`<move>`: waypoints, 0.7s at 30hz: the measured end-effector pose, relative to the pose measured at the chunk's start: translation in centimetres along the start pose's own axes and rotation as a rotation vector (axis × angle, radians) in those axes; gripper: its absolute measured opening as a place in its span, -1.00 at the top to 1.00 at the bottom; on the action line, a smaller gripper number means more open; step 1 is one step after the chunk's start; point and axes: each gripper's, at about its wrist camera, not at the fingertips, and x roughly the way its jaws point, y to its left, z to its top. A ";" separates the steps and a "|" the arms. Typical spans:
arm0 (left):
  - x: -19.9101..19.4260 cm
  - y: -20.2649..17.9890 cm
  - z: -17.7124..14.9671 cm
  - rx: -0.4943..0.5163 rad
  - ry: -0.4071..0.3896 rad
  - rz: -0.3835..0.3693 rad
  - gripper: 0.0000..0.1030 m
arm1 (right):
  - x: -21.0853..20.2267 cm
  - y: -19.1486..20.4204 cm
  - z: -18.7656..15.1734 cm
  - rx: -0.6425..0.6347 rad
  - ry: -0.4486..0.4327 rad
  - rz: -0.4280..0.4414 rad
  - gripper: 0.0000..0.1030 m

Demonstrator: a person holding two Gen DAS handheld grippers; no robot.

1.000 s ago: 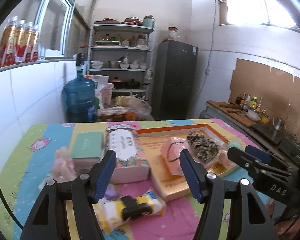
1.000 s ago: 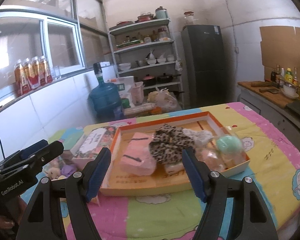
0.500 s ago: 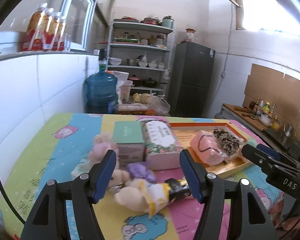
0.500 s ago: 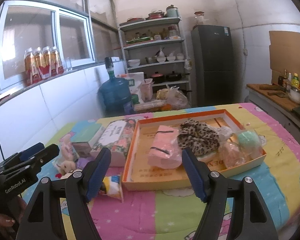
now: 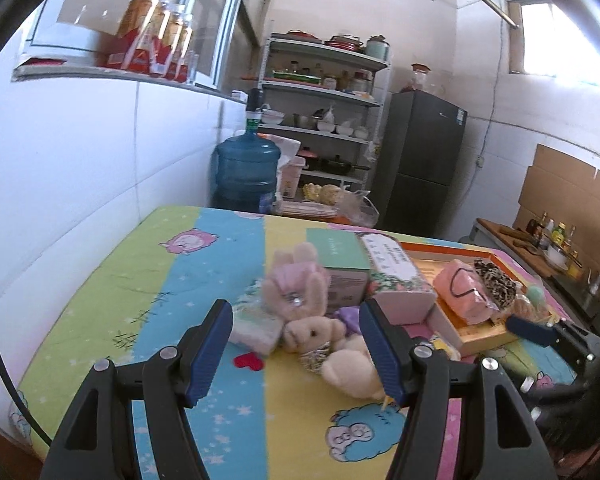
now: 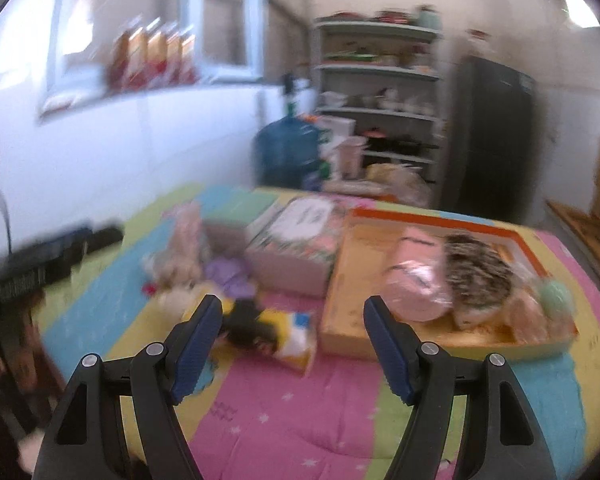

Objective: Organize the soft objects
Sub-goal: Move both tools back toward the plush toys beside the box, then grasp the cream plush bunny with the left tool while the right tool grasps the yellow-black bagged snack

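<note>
Left wrist view: plush rabbits (image 5: 300, 320), earlier off-centre, are now framed between the spread, empty left gripper (image 5: 296, 354); pickup appears imminent.

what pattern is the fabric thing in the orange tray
Leopard print, brown and black spots; clearest in the left wrist view.

Plush toys (image 5: 300, 320) left of tray (image 5: 482, 334)

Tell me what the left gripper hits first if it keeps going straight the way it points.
Most likely the plush rabbit lying between and just beyond the open left gripper on the quilt; depth is hard to judge.
</note>
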 end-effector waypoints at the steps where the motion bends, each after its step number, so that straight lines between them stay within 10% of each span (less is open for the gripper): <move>1: 0.0 0.3 0.0 -0.004 0.000 0.004 -0.27 | 0.6 0.9 -0.2 -0.092 0.015 0.011 -0.45; 11: -0.1 1.9 -0.5 -0.048 0.004 0.037 -0.27 | 5.0 5.5 -2.6 -0.767 0.086 0.008 -0.45; 17: 0.3 2.3 -0.7 -0.050 0.013 0.051 -0.27 | 7.7 5.3 -2.8 -0.839 0.127 0.027 -0.40; 21: 1.0 2.5 -0.7 -0.051 0.028 0.048 -0.27 | 8.9 4.5 -2.1 -0.793 0.157 0.039 0.05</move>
